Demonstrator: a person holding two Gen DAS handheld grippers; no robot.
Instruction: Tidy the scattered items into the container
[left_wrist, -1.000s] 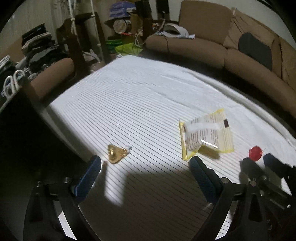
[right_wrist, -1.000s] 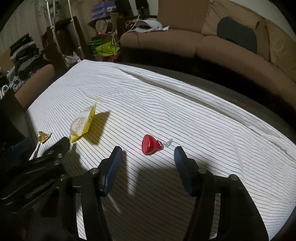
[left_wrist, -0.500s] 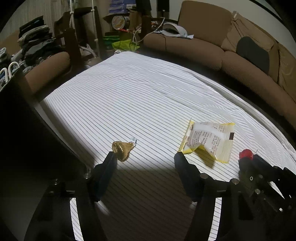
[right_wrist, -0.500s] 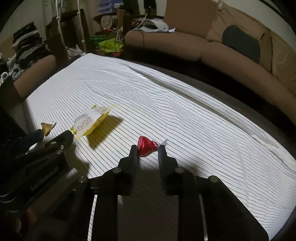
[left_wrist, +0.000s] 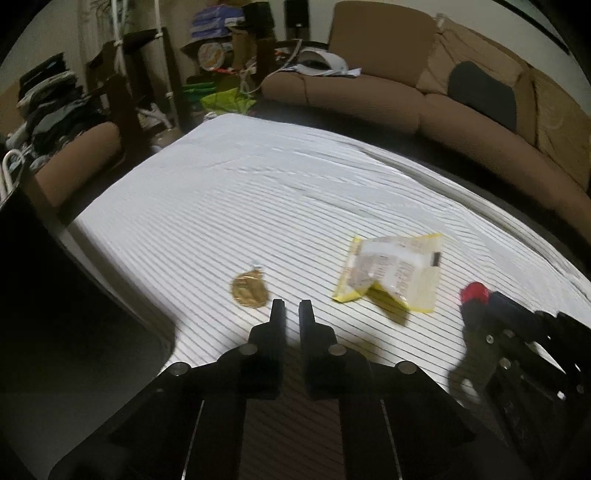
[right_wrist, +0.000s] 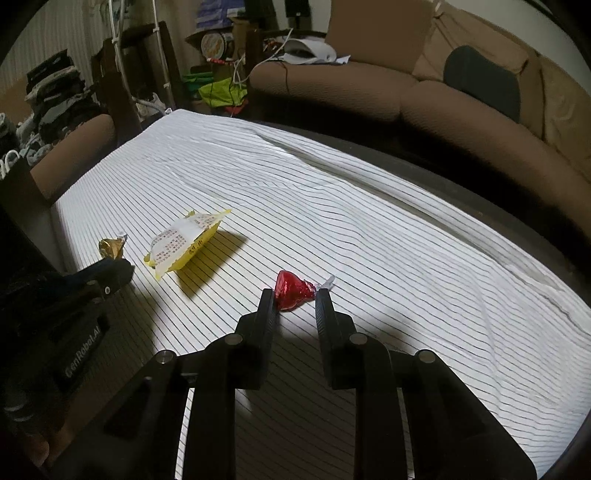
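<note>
Right gripper (right_wrist: 294, 295) pinches red foil candy (right_wrist: 292, 291) on striped cloth (right_wrist: 369, 229); left gripper (left_wrist: 291, 309) pressed together, empty, beside gold candy (left_wrist: 249, 289); yellow packet (left_wrist: 393, 273) between.

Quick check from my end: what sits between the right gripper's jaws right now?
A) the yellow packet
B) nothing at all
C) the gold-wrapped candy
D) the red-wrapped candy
D. In the right wrist view the red-wrapped candy sits between the jaws of the right gripper, which are closed in against its sides, while the yellow packet and the gold-wrapped candy lie apart on the striped cloth.
</note>
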